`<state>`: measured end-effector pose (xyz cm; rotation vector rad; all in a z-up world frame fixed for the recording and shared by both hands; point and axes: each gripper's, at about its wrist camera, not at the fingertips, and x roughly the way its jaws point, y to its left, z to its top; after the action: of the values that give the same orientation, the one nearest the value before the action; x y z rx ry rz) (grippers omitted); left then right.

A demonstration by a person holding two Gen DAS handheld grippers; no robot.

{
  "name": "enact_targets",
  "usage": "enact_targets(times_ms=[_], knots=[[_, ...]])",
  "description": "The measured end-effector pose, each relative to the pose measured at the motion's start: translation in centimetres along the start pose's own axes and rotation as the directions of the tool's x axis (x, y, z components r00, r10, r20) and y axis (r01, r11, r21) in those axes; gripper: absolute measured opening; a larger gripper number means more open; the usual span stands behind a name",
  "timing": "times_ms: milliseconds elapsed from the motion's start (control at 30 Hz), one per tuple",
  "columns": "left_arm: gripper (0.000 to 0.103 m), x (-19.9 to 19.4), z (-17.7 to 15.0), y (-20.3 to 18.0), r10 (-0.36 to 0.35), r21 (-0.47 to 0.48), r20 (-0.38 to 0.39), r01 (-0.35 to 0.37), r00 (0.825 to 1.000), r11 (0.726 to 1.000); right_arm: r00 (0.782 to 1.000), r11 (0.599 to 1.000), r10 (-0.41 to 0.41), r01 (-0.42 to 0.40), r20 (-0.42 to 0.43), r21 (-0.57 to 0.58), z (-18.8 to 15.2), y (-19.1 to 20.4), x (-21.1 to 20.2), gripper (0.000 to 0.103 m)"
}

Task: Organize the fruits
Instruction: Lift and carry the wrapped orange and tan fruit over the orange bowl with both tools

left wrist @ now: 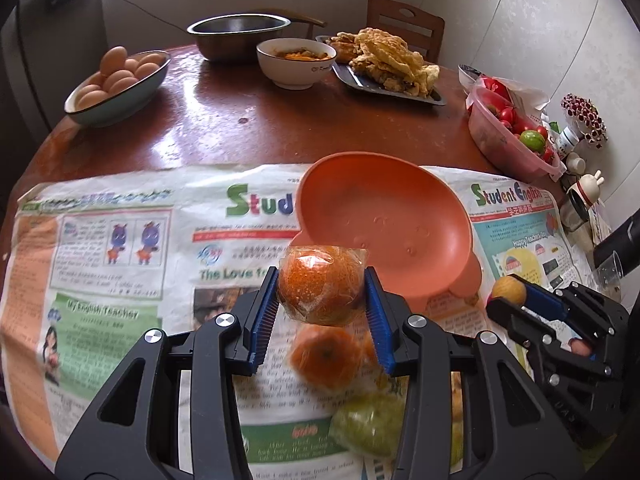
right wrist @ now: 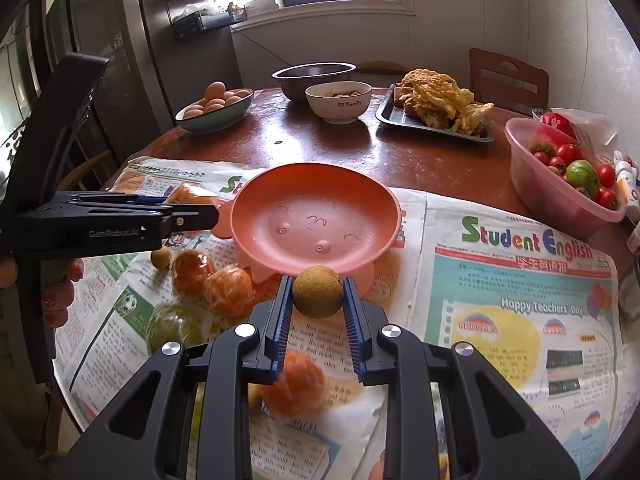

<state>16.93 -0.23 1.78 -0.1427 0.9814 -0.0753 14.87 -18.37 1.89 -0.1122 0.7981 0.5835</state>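
An empty orange-pink plate (left wrist: pixel 384 216) (right wrist: pixel 316 216) sits on newspaper. My left gripper (left wrist: pixel 322 292) is shut on a plastic-wrapped orange (left wrist: pixel 320 288) and holds it above the paper, just short of the plate's near rim; it also shows from the side in the right wrist view (right wrist: pixel 188 210). My right gripper (right wrist: pixel 318 292) is shut on a small round brown fruit (right wrist: pixel 318 292) near the plate's front edge; it shows in the left wrist view (left wrist: pixel 508 292). Wrapped oranges (right wrist: pixel 230 290) (left wrist: pixel 326 356) and a green fruit (right wrist: pixel 172 324) (left wrist: pixel 370 420) lie on the paper.
Behind the newspaper (right wrist: pixel 520 280) on the round brown table (right wrist: pixel 320 144) stand a bowl of eggs (right wrist: pixel 214 110), a steel bowl (right wrist: pixel 314 76), a white bowl (right wrist: pixel 338 100), a tray of fried food (right wrist: pixel 436 112) and a pink tub of tomatoes (right wrist: pixel 560 176). A chair (right wrist: pixel 508 76) stands behind.
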Motion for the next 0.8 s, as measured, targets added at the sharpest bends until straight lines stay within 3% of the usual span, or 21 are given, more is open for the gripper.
enact_targets(times_ms=[800], knots=[[0.033, 5.5, 4.0, -1.7, -0.056, 0.045, -0.080, 0.060, 0.995, 0.997, 0.998, 1.000, 0.012, -0.013, -0.062, -0.025, 1.9, -0.4, 4.4, 0.024]])
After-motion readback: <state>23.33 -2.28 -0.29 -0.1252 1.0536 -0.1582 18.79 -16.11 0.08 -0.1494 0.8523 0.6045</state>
